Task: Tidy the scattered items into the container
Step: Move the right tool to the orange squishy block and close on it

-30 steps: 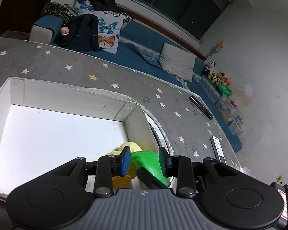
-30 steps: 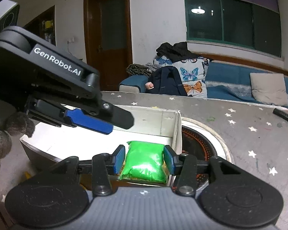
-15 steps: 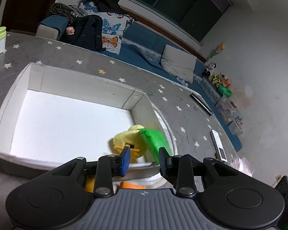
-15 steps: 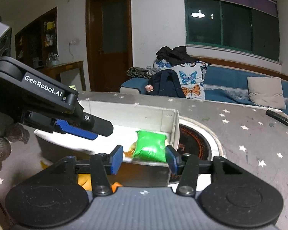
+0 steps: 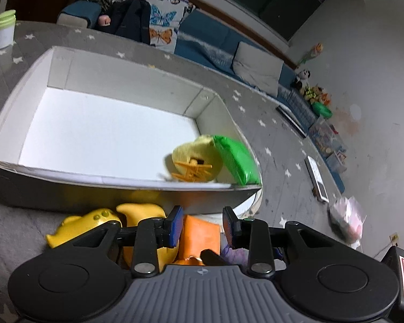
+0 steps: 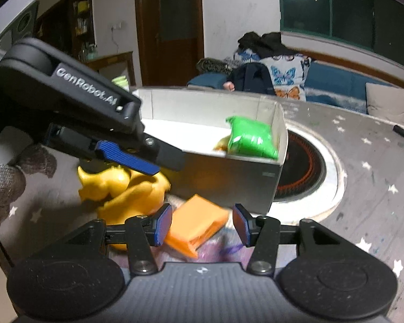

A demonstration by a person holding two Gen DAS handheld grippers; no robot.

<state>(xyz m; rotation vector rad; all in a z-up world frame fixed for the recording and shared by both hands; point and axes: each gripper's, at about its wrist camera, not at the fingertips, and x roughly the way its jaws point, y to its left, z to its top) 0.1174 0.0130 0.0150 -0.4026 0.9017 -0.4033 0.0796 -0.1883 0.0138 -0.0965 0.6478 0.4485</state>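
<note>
A white open box (image 5: pixel 27 70) (image 6: pixel 210 102) stands on the star-patterned table. A green packet (image 5: pixel 235 160) (image 6: pixel 250 137) and a yellow toy with an orange part (image 5: pixel 194 161) lie in its near right corner. My left gripper (image 5: pixel 202 226) is open and empty, in front of the box above an orange packet (image 5: pixel 200 232) and yellow toys (image 5: pixel 83 224). My right gripper (image 6: pixel 202 224) is open and empty, above the same orange packet (image 6: pixel 199 224). The left gripper's body (image 6: pixel 75 107) shows at the left of the right wrist view.
A round induction burner with a white ring (image 6: pixel 334 177) is set in the table right of the box. A purple item (image 6: pixel 226 250) lies under the orange packet. A white jar with a green lid (image 5: pixel 2 29), a remote (image 5: pixel 316 179) and a pink bag (image 5: pixel 347 219) lie around.
Both grippers have pulled back out of the box, and the right one has let go of the green packet. The green packet and yellow toy now lie in the box. The orange packet and yellow toys have come into view.
</note>
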